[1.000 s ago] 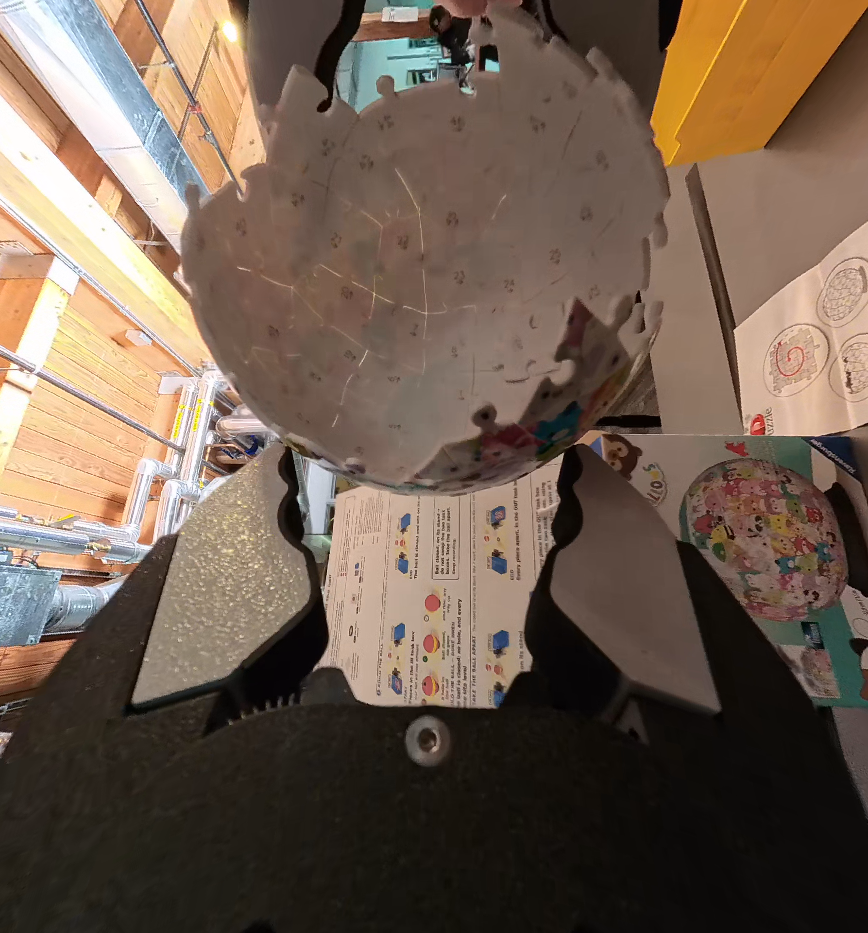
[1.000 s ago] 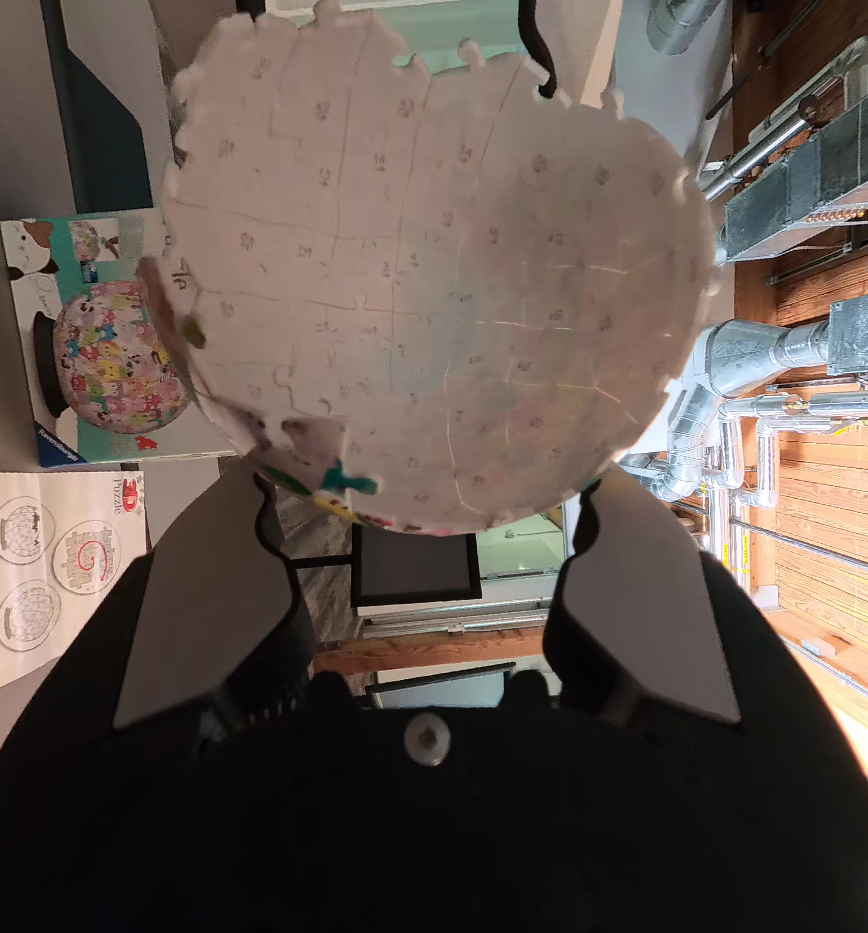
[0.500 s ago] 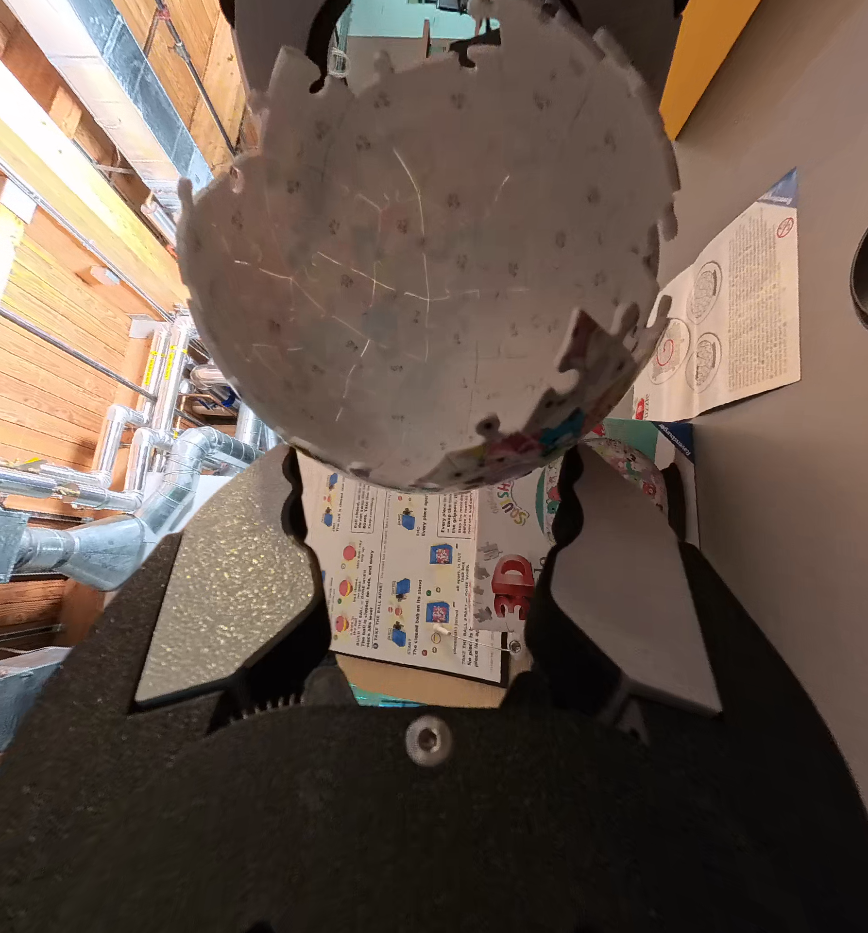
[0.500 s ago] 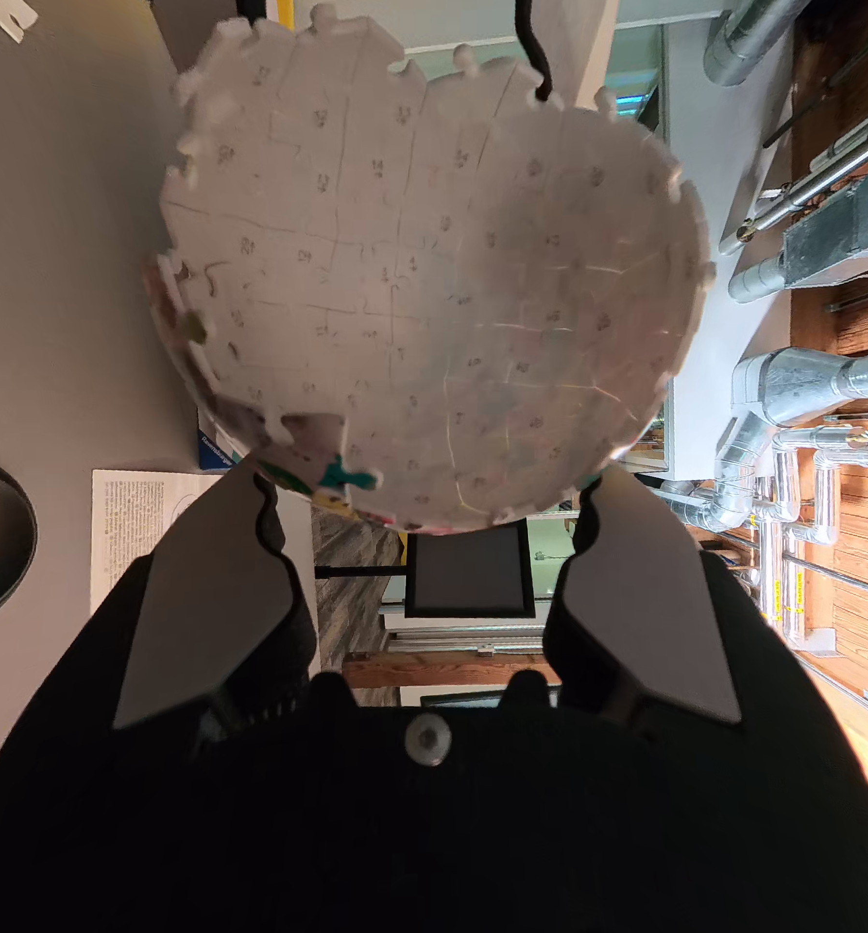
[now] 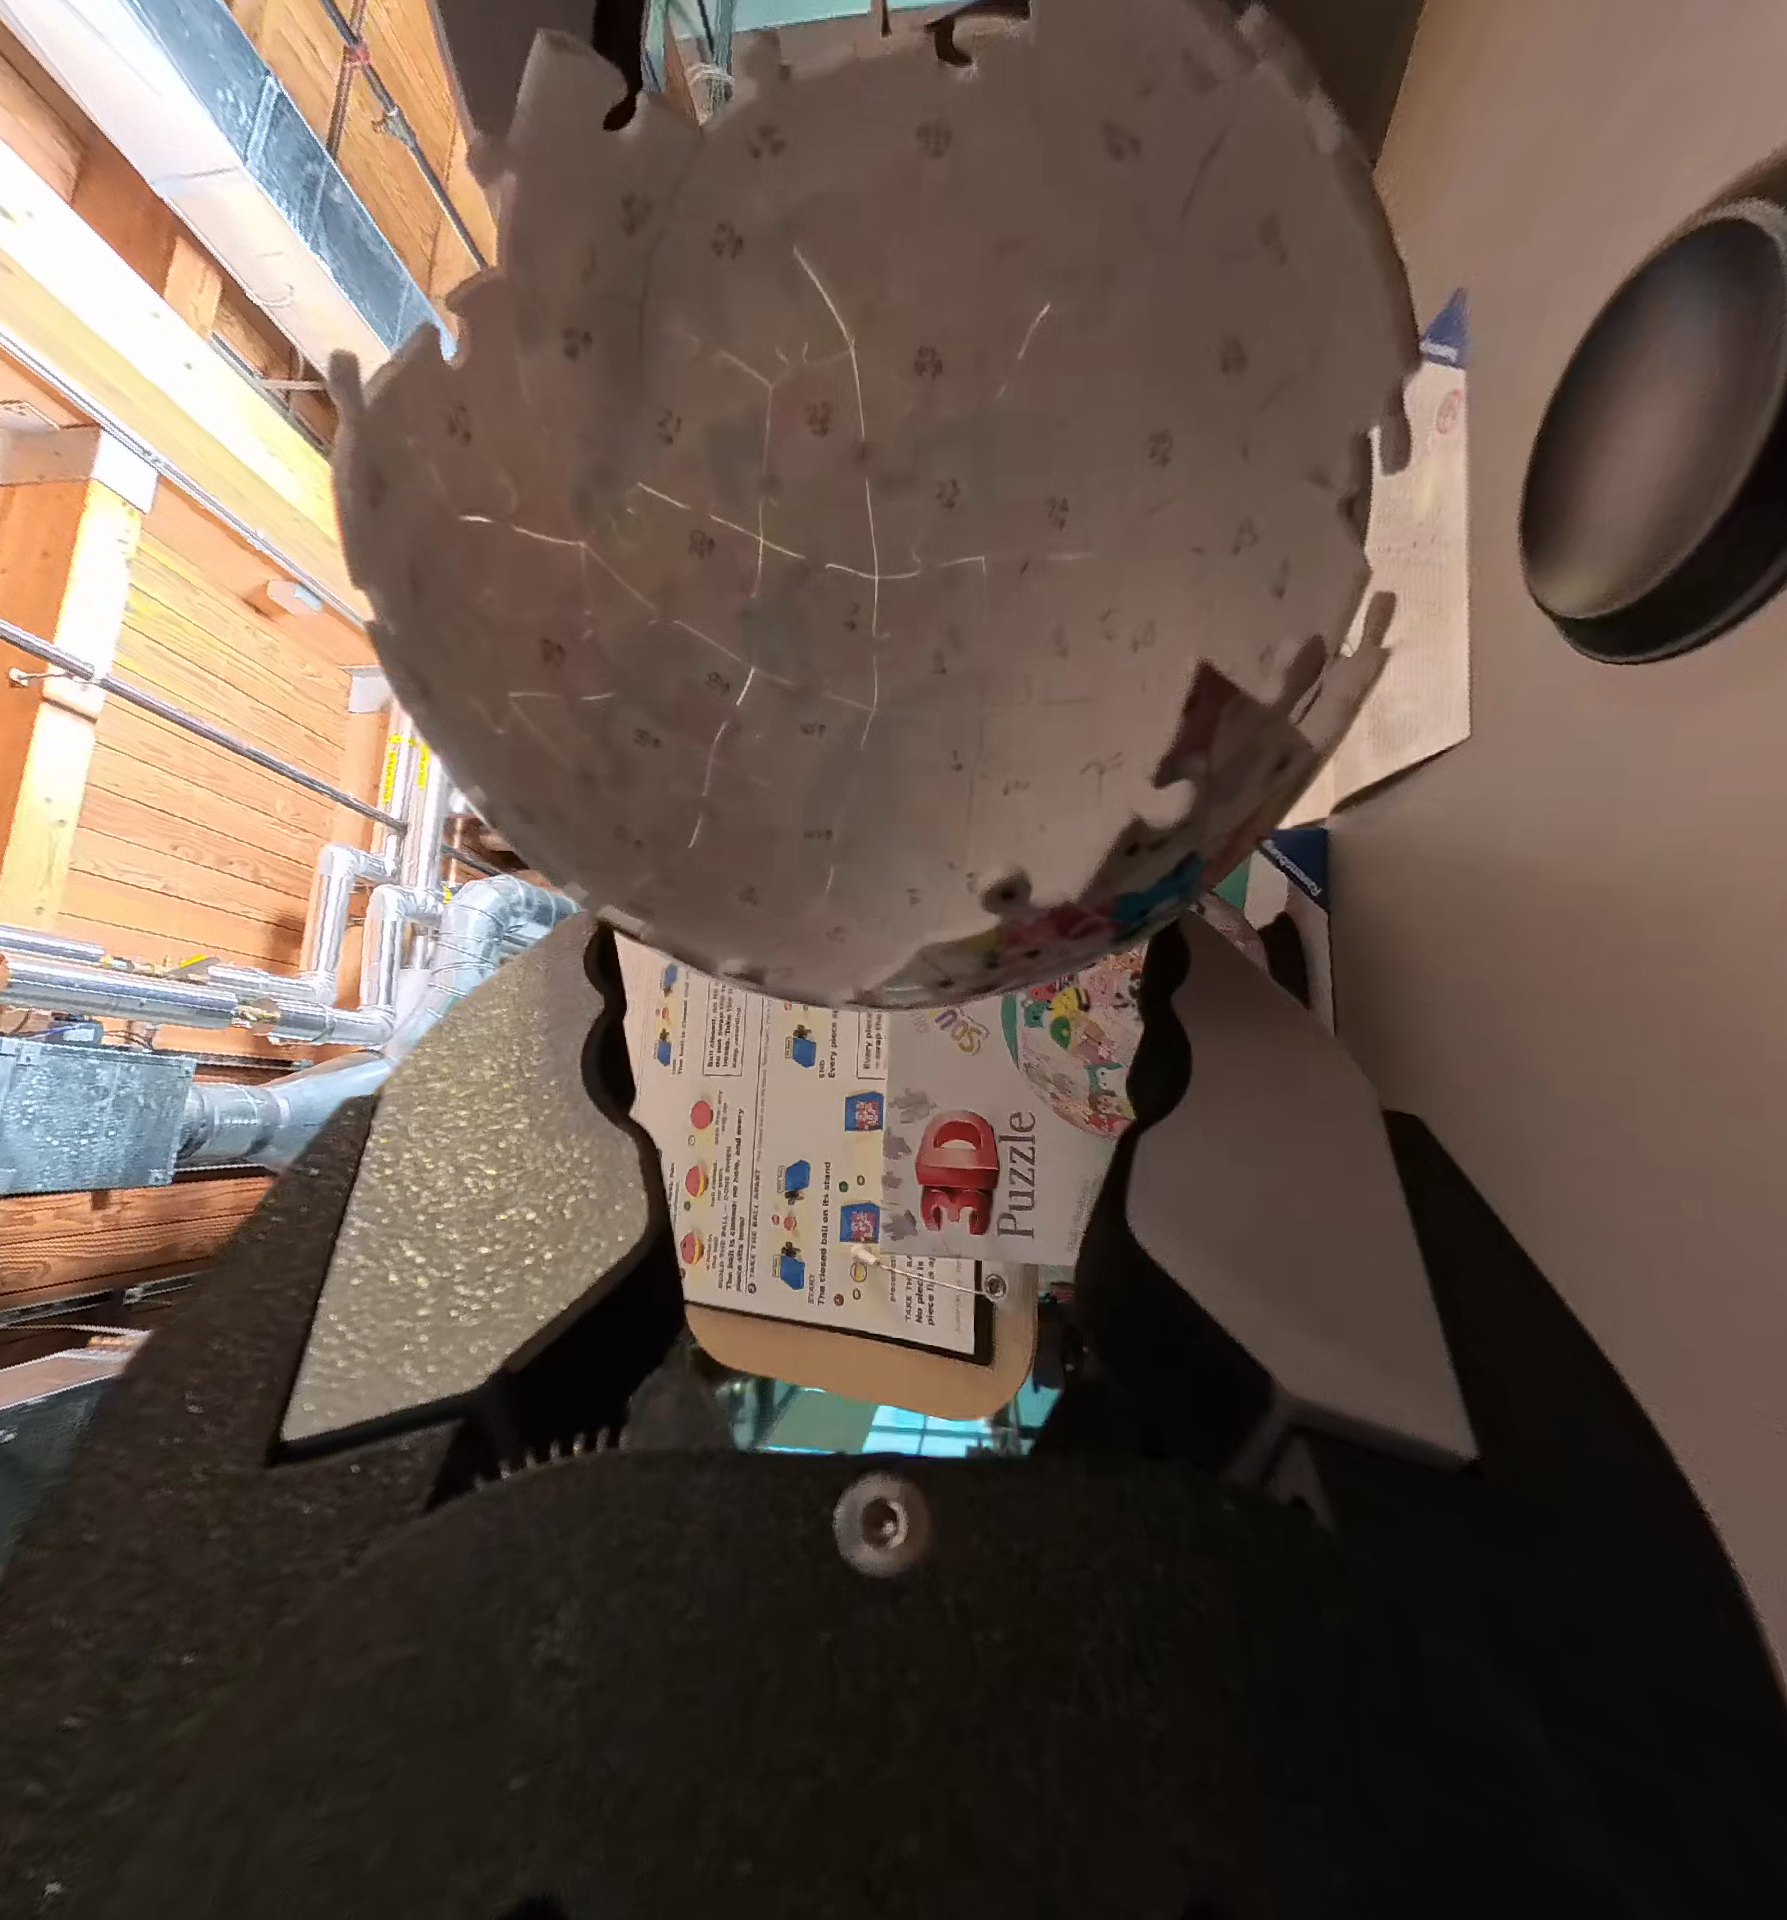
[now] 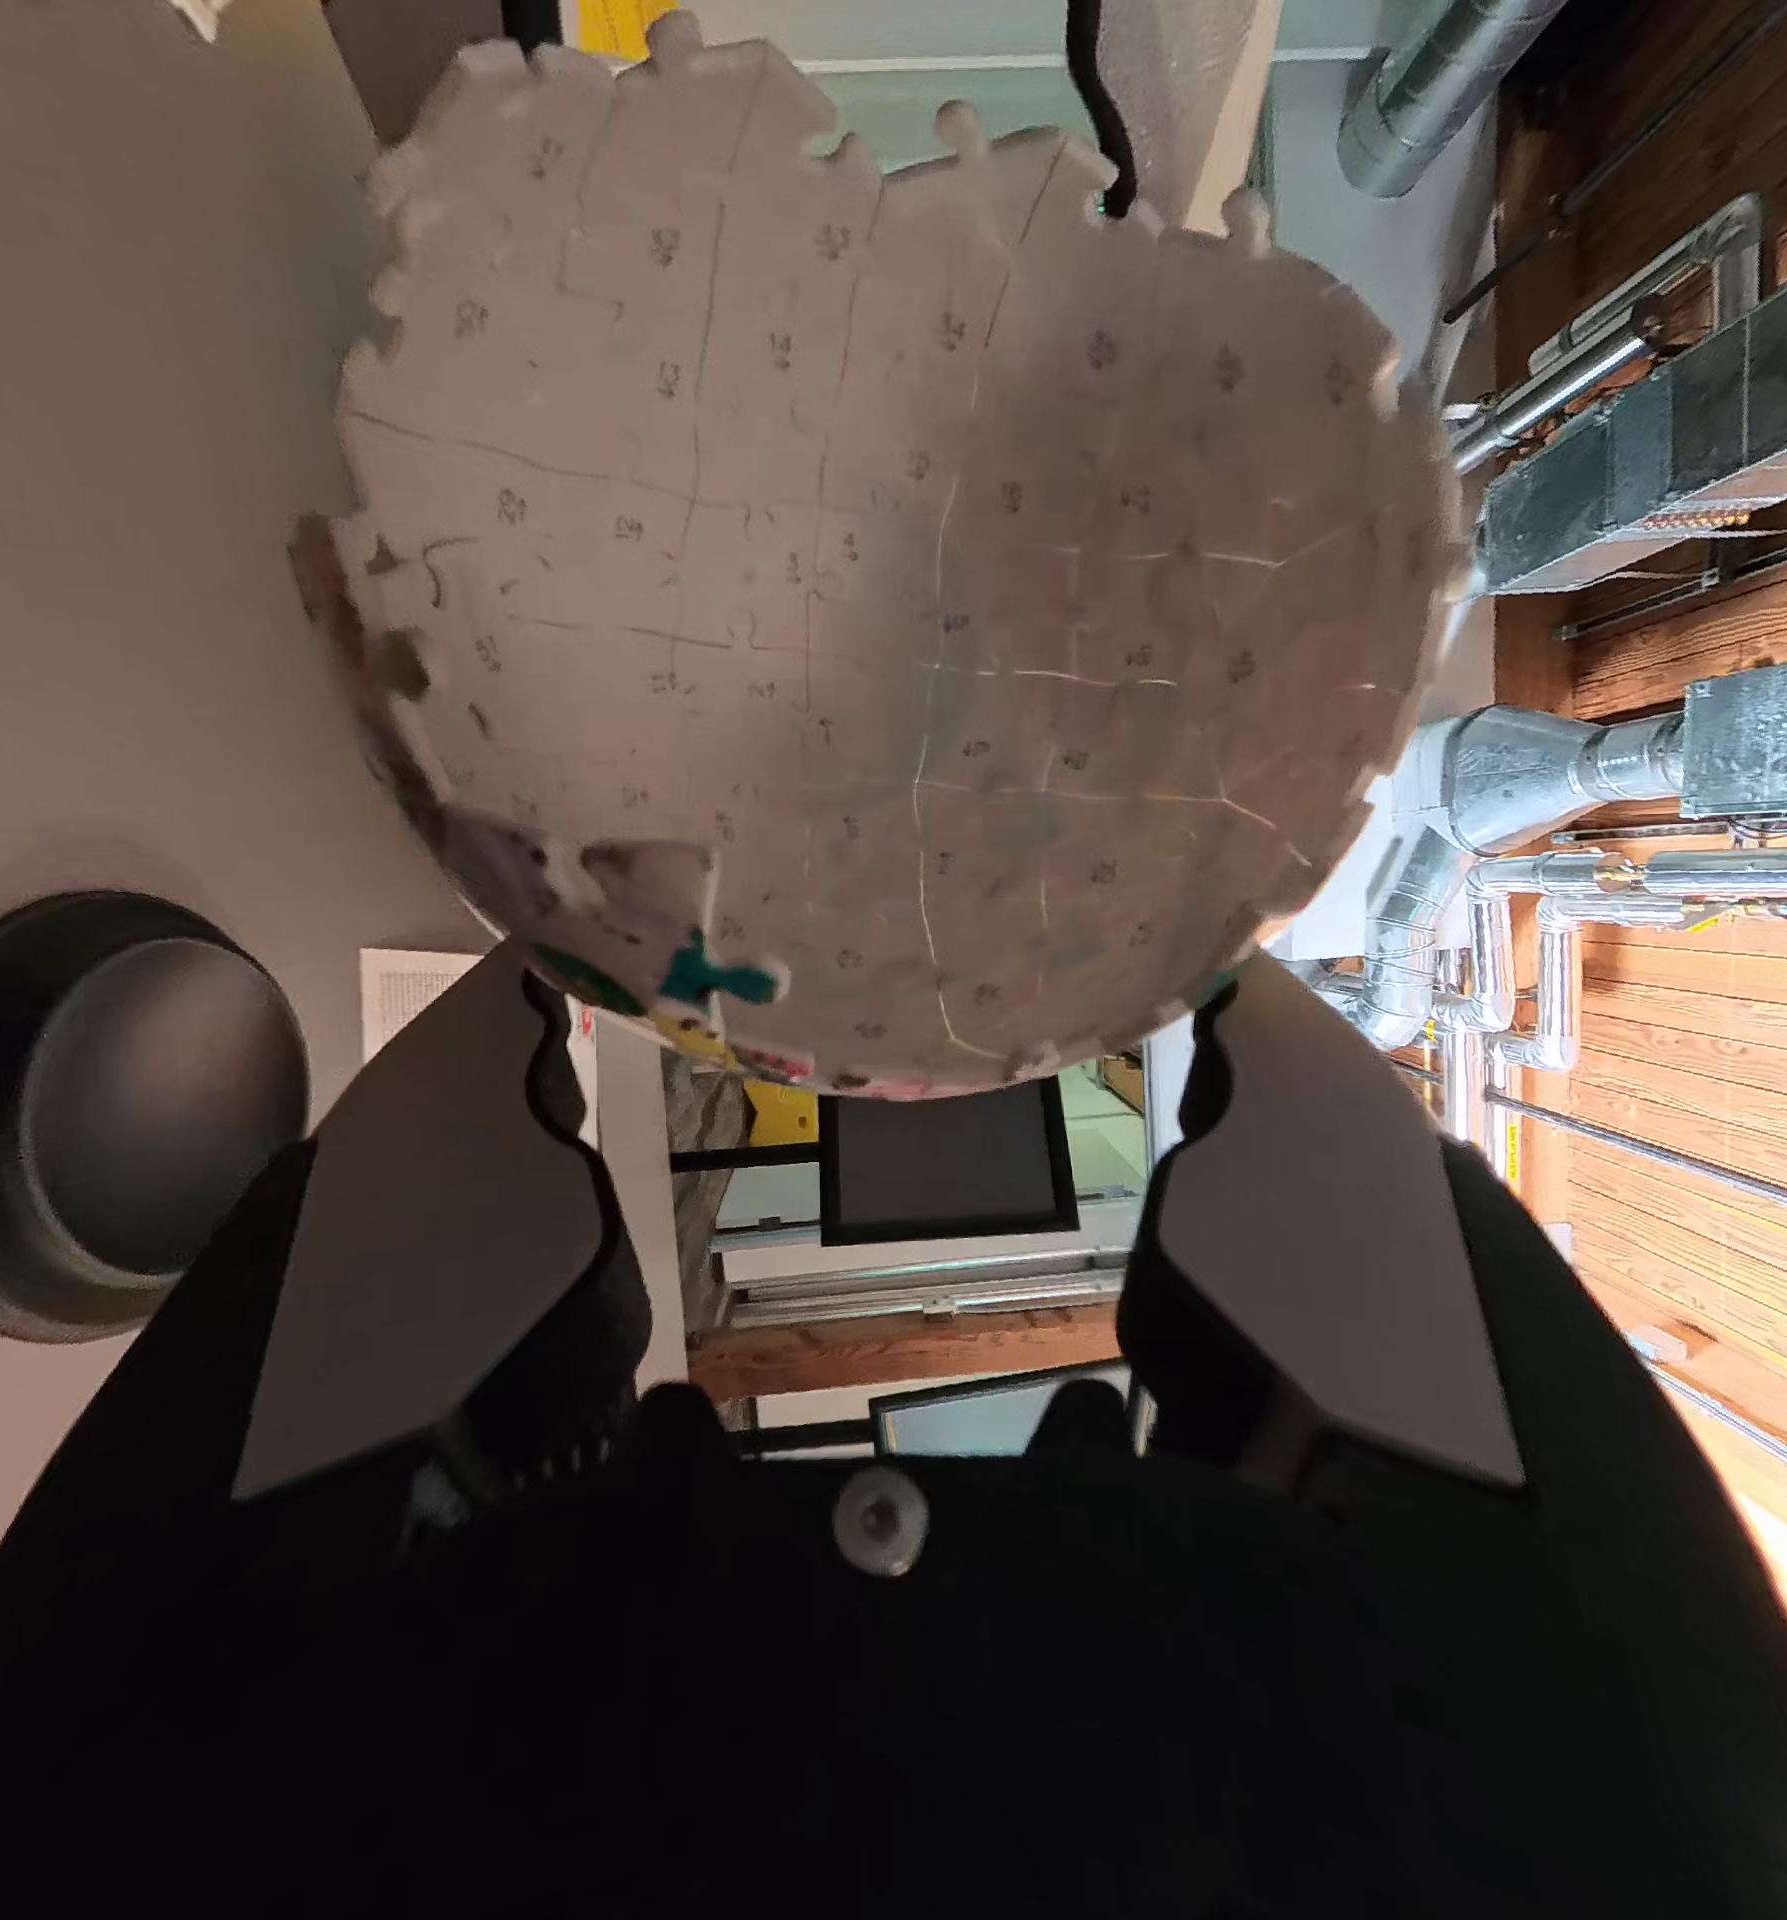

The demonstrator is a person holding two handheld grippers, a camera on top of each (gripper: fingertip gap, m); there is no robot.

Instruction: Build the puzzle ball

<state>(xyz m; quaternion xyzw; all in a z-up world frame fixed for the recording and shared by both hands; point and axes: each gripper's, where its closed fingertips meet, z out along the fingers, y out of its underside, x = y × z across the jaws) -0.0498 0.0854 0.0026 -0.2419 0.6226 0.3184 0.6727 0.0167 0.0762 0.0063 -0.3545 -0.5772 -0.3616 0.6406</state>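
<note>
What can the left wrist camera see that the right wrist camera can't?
Only the left view shows the puzzle box behind its tool. Only the right view shows a dark screen past its tool. Both show the inside of a half-built puzzle ball, the black round stand, a paper leaflet and silver pipes.

Obstacles and free room:
- Half-built puzzle ball [image 5: 868, 520] [image 6: 868, 561]: fills the space straight ahead of both claws; its lower edge sits between the fingertips of the left claw [image 5: 873, 971] and of the right claw [image 6: 873, 1013], blocking forward passage.
- Between each claw's fingers, nearer than the ball: open gap.
- Black stand [image 5: 1699, 405] [image 6: 110, 1112]: on the grey surface [image 5: 1616, 1039], beside the ball and apart from it.
- Puzzle box [image 5: 982, 1143] and paper sheet [image 5: 1419, 582]: lie beyond the ball.
- Bare surface around the stand: free.
</note>
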